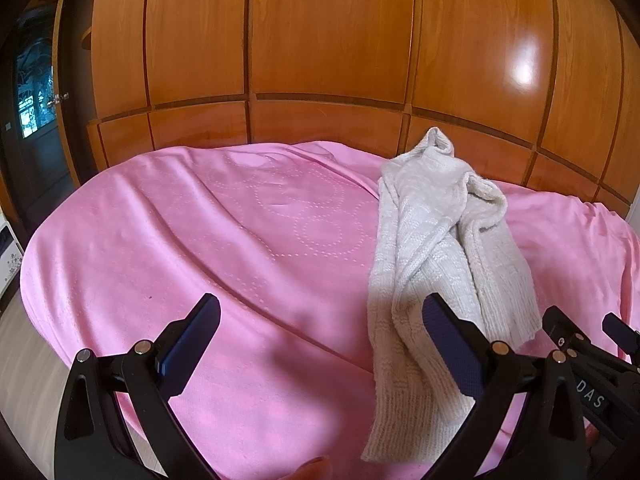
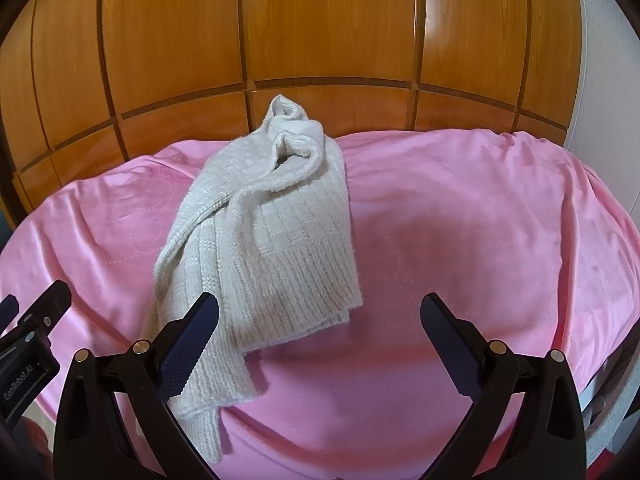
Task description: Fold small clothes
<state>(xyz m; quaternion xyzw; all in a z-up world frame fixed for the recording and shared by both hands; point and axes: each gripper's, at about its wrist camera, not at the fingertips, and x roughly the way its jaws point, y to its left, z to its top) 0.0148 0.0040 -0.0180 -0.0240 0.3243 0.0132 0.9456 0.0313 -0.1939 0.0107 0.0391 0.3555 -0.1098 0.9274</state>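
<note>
Both tongs, left (image 1: 320,320) and right (image 2: 320,320), gape wide over the crumpled cream knitted sweater (image 2: 264,232) mid-frame on the pink bedspread (image 2: 460,220).

The sweater (image 2: 260,216) was a cream knit, ribbed and slightly fuzzy. The bed (image 1: 160,240) wore a soft pink cloth, matt, embossed with dotted rings and faintly creased. Behind it the wardrobe (image 1: 328,32) was orange-brown wood, glossy enough to throw back a bright glare. The left tongs (image 1: 322,316) and right tongs (image 2: 320,314) were matt black plastic with textured dark-blue pads (image 2: 188,344) and small metal rivets (image 1: 143,347).
</note>
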